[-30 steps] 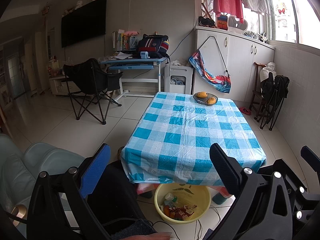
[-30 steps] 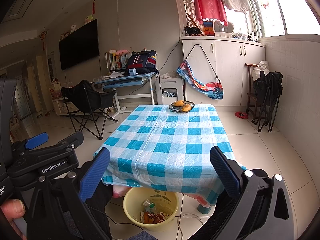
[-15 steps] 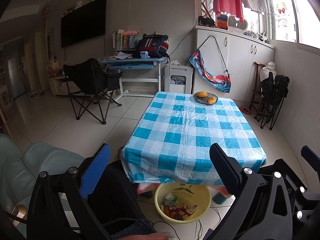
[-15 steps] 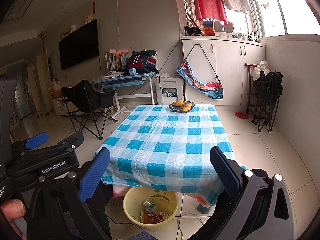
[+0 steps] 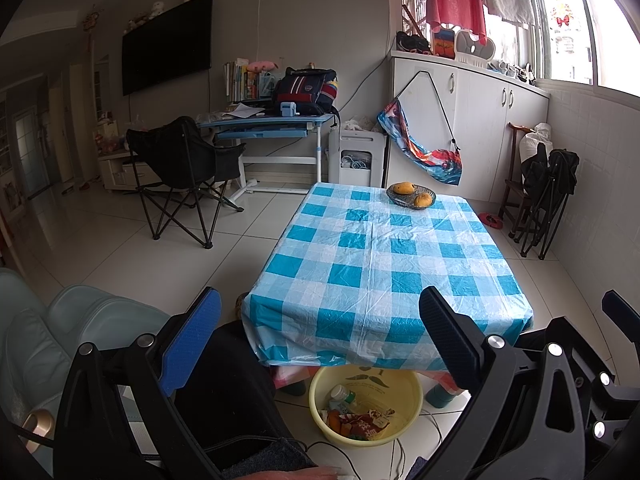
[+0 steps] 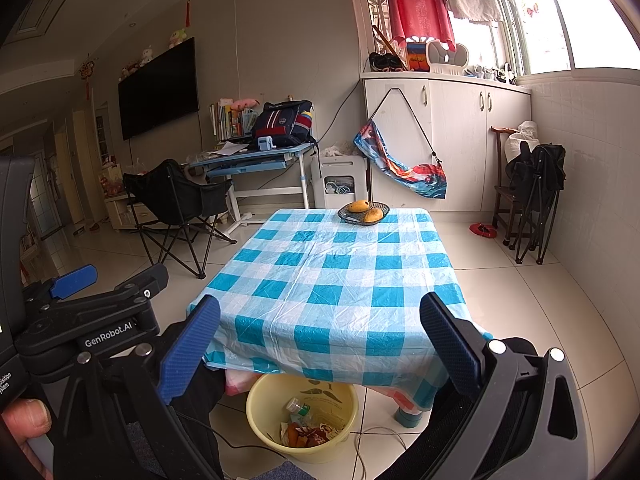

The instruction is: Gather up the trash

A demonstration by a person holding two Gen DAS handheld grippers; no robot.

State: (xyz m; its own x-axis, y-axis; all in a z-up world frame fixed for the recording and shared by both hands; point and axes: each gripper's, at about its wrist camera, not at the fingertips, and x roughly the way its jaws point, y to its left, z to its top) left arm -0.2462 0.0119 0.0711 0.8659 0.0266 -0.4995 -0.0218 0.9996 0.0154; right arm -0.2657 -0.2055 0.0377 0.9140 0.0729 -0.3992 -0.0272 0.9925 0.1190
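A yellow basin [image 5: 404, 390] [image 6: 256, 404] sits on the floor under the near edge of the table. Inside it lie wrappers [image 5: 362, 424] [image 6: 308, 434] and a small bottle [image 5: 342, 394] [image 6: 298, 406]. The low table [image 5: 380, 272] [image 6: 340, 292] wears a blue and white checked cloth. My left gripper [image 5: 320, 332] hangs open above the basin with nothing between its fingers. My right gripper [image 6: 320, 334] is open too, empty, at about the same height beside it. The left gripper's body [image 6: 92, 320] shows at the left of the right wrist view.
A dish of mangoes [image 5: 411, 195] [image 6: 363, 212] stands at the table's far end. A black folding chair [image 5: 180, 168] and a desk [image 5: 264, 128] are at the left, folded chairs [image 5: 548, 192] by the right wall. A light sofa [image 5: 52, 336] is at my near left. Cables [image 6: 376, 440] trail on the floor.
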